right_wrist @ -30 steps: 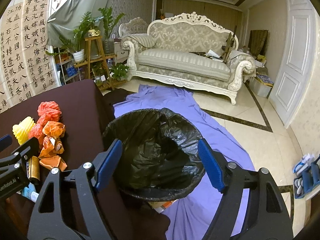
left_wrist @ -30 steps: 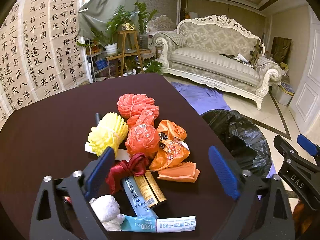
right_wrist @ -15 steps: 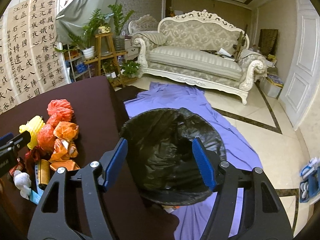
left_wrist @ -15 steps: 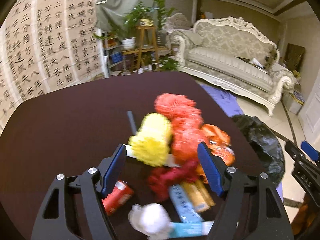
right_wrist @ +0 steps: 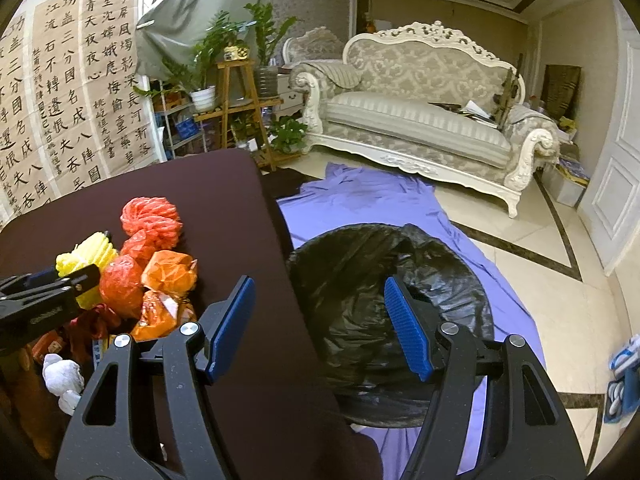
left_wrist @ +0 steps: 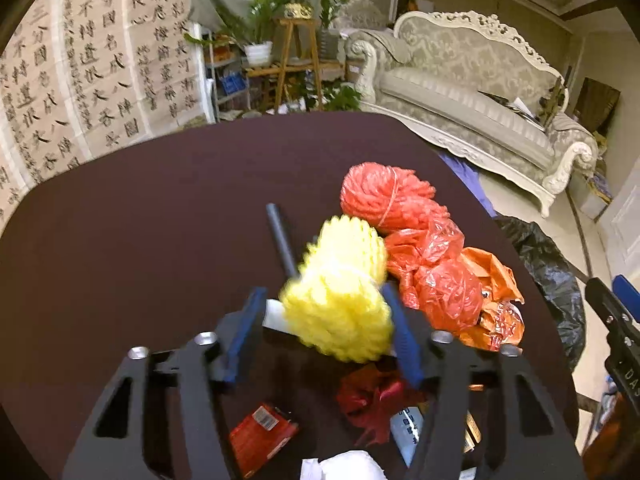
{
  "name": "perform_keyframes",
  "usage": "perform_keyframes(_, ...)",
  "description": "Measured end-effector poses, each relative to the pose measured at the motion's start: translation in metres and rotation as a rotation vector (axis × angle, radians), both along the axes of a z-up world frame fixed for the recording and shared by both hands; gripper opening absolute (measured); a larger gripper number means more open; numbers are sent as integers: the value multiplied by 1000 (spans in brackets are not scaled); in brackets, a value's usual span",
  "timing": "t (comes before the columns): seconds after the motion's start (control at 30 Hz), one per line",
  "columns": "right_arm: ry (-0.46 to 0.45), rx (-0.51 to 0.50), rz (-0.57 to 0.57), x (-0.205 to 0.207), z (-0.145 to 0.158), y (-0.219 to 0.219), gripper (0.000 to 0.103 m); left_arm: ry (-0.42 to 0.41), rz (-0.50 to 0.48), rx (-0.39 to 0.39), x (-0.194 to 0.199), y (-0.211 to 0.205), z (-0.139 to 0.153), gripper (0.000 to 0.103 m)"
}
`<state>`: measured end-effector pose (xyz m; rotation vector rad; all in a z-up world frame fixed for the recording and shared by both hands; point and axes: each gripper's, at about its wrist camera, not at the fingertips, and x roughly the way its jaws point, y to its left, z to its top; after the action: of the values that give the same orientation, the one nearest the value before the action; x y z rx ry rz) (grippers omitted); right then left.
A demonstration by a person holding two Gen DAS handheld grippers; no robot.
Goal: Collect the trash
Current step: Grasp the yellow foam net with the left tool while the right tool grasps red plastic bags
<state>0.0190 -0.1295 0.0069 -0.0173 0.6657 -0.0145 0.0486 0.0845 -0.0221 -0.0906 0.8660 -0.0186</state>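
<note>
A pile of trash lies on the dark round table (left_wrist: 140, 220): a yellow foam net (left_wrist: 340, 300), a red mesh ball (left_wrist: 388, 196), red and orange plastic bags (left_wrist: 448, 288), a red ribbon (left_wrist: 372, 396), a red packet (left_wrist: 260, 432) and white tissue (left_wrist: 344, 470). My left gripper (left_wrist: 324, 320) has its jaws around the yellow foam net, whose edges are blurred; its right finger touches the net. My right gripper (right_wrist: 320, 324) is open and empty above the black-lined trash bin (right_wrist: 380, 292) beside the table. The pile also shows in the right wrist view (right_wrist: 132, 272).
A dark stick (left_wrist: 280, 240) lies behind the yellow net. A purple sheet (right_wrist: 360, 196) covers the floor under the bin. A white sofa (right_wrist: 420, 116) and a plant stand (right_wrist: 236, 100) are beyond. Calligraphy sheets hang at left.
My left gripper moved left and forward over the pile and narrowed its jaws around the yellow foam net. My right gripper narrowed slightly and stayed over the bin.
</note>
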Motion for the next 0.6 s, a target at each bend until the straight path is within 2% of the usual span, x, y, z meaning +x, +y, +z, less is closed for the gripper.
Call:
perform_keyframes(0.37, -19, 32, 113, 23, 14, 39, 65, -87, 46, 1, -18, 20, 23, 45)
perform_keyframes(0.6, 10, 54, 245, 61, 19, 91, 69, -96, 159, 59, -13, 61, 24, 45)
